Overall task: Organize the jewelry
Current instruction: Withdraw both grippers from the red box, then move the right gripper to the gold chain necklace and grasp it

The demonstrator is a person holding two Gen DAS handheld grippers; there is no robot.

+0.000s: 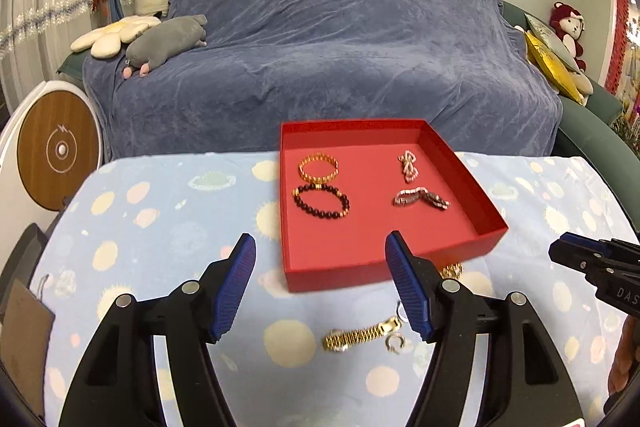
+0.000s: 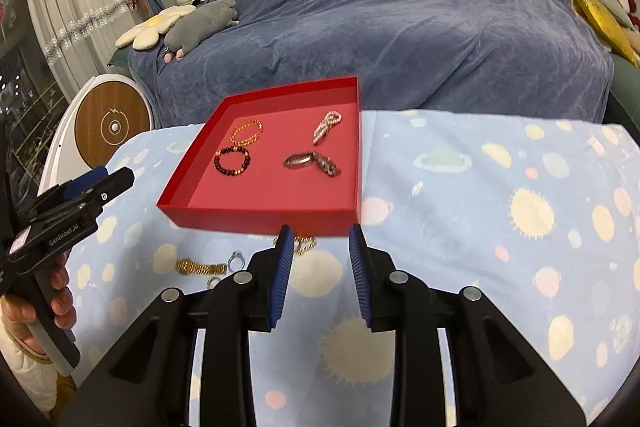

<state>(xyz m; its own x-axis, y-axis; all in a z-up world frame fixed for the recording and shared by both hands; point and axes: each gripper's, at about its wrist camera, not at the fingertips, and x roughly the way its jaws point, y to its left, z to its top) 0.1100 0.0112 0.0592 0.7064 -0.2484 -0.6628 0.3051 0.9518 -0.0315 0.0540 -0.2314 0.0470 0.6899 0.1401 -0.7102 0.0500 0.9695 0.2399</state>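
A red tray (image 1: 460,179) (image 2: 260,217) on the blue patterned cloth holds a gold bracelet (image 1: 319,167), a dark bead bracelet (image 1: 321,201), a pink bead strand (image 1: 408,166) and a silver chain bracelet (image 1: 421,198). In front of the tray lie a gold watch band (image 1: 362,335) (image 2: 200,268), a silver ring (image 1: 394,343) (image 2: 234,259) and a small gold chain (image 1: 452,270) (image 2: 305,243). My left gripper (image 1: 320,243) is open above the watch band. My right gripper (image 2: 320,237) is open, near the tray's front wall beside the gold chain.
A sofa under a blue-grey throw (image 1: 328,59) stands behind the table, with plush toys (image 1: 168,41) and cushions (image 1: 552,63). A round white and wood device (image 1: 56,151) stands at the left. The cloth spreads wide to the tray's right (image 2: 500,207).
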